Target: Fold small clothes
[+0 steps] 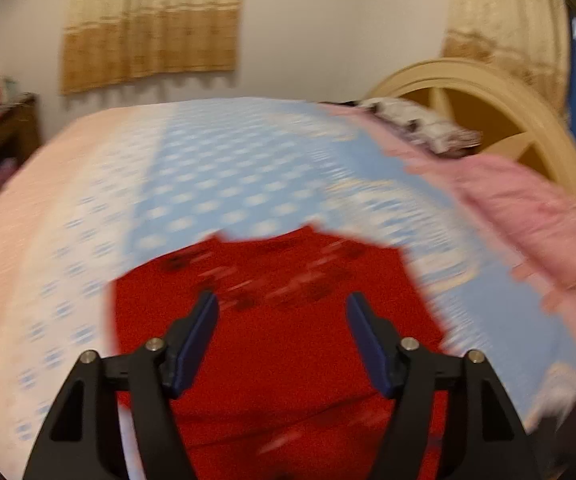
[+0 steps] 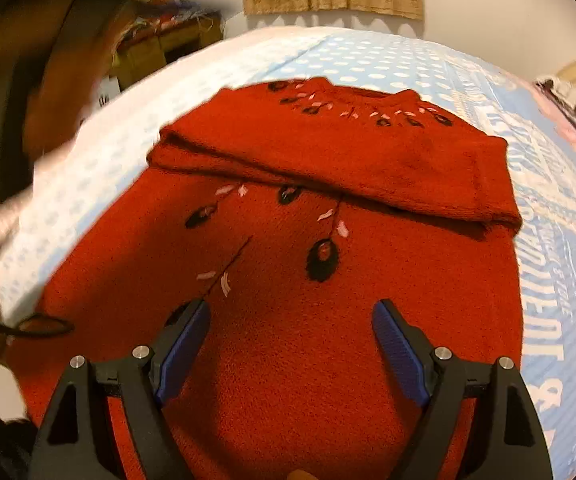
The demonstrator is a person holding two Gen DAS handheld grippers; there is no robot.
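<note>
With both my left fingers [image 1: 281,304] and right fingers [image 2: 290,312] spread wide and empty above the red knitted sweater [image 2: 288,280] lying part-folded on the blue dotted bed sheet [image 2: 388,64], a careless grab could drag its folded sleeve [image 2: 348,160] loose.

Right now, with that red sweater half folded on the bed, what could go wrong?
Some guesses:
1. Both the left gripper and right gripper are open above the red sweater, holding nothing, so a careless pinch might also catch the blue bedsheet underneath.
2. The sleeve folded across the chest lies loose; lifting the hem could let it slide out.
3. The left view is blurred, so aim may be off.
</note>
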